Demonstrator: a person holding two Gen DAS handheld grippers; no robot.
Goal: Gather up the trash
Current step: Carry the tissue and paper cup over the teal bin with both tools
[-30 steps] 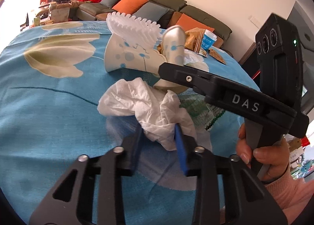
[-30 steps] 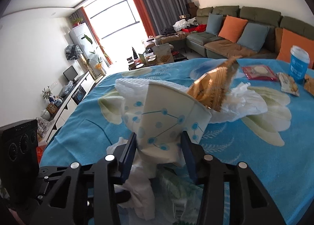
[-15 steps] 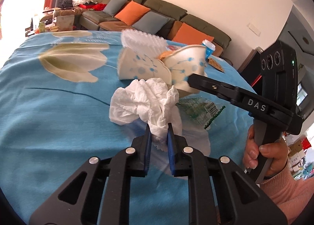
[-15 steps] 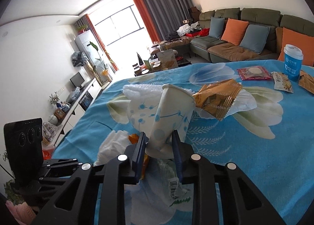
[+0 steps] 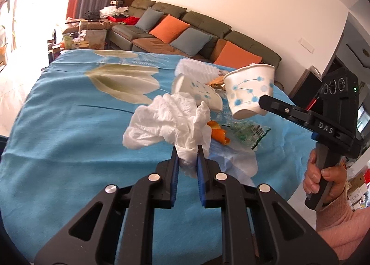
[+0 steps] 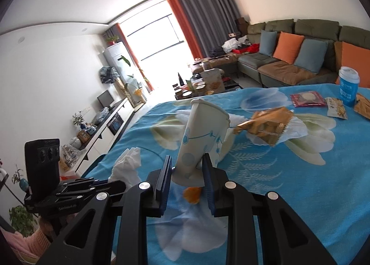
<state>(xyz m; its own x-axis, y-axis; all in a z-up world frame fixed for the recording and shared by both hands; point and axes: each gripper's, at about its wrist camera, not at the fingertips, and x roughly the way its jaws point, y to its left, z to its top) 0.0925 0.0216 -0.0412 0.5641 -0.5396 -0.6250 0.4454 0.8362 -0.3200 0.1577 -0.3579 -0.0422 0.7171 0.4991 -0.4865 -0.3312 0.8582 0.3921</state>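
- Left wrist view: the left gripper [image 5: 186,156] sat at the lower middle of the frame, its blue pads pinching a fold of a crumpled white tissue [image 5: 171,123], which bulged up and to the left above the jaws.
- Above and right of the tissue, a second dotted paper cup [image 5: 198,96] lay on its side on the blue flowered cloth [image 5: 69,137], with a white foam sleeve [image 5: 196,71] just behind it.
- At the right of centre, the right gripper [image 5: 262,103] reached in from the right edge, gripped by a hand [image 5: 323,181] at the lower right, and held a dotted paper cup [image 5: 251,90] tilted in the air.
- Below that cup, a piece of orange peel [image 5: 218,134] and a clear printed wrapper [image 5: 248,133] lay on the cloth.
- Right wrist view: the right gripper [image 6: 187,167] sat at the lower middle, its pads pressed on the base of the paper cup [image 6: 203,140], squeezing it narrow, mouth towards the upper part of the frame.
- Right of the cup, a gold snack wrapper [image 6: 266,126] lay on another white tissue; a blue lidded cup [image 6: 349,86] stood near the right edge.
- At the lower left, the left gripper's body showed, with the tissue [image 6: 128,165] beside it.
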